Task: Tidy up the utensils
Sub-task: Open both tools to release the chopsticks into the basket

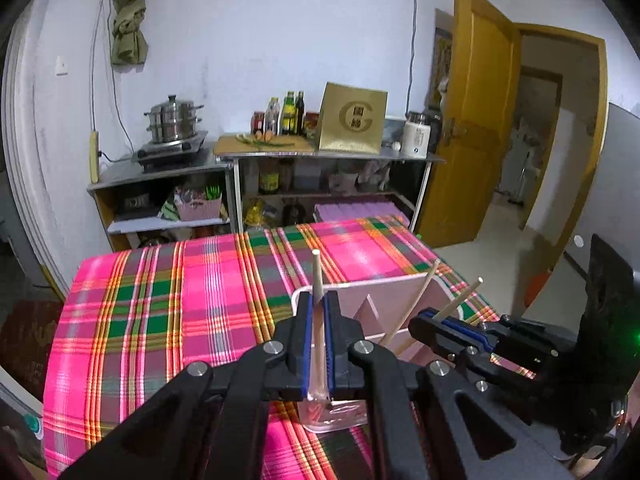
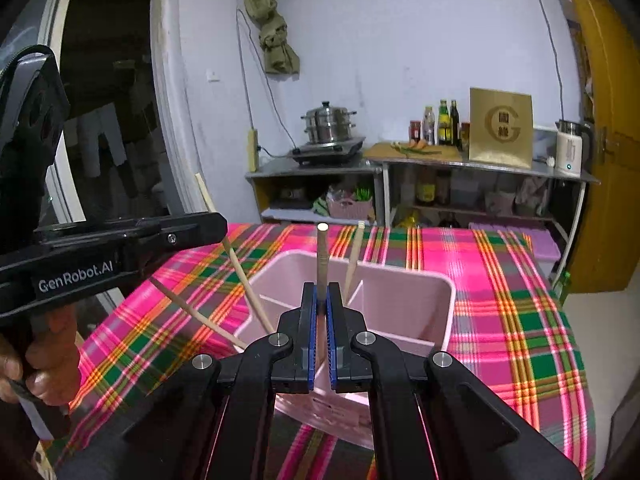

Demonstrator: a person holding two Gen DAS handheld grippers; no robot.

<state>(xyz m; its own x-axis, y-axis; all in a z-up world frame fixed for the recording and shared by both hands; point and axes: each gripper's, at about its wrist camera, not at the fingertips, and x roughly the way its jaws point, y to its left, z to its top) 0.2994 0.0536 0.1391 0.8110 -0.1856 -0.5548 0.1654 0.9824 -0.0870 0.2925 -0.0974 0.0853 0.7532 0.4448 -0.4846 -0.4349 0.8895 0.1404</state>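
Observation:
A pink divided utensil holder [image 2: 404, 292] stands on the plaid tablecloth; it also shows in the left wrist view [image 1: 384, 296]. My left gripper [image 1: 319, 300] is shut on a wooden chopstick [image 1: 317, 276], held upright beside the holder's left edge; it appears from the side in the right wrist view [image 2: 216, 224]. My right gripper [image 2: 321, 292] is shut on another chopstick [image 2: 322, 256], upright over the holder; it appears in the left wrist view [image 1: 424, 320]. Other chopsticks [image 2: 354, 260] lean inside the holder.
The table with the pink plaid cloth [image 1: 180, 300] fills the foreground. Behind it stand metal shelves with a steamer pot [image 1: 173, 120], bottles [image 1: 288, 114], a gold box [image 1: 352, 118] and a kettle [image 1: 416, 138]. An open yellow door [image 1: 476, 120] is at the right.

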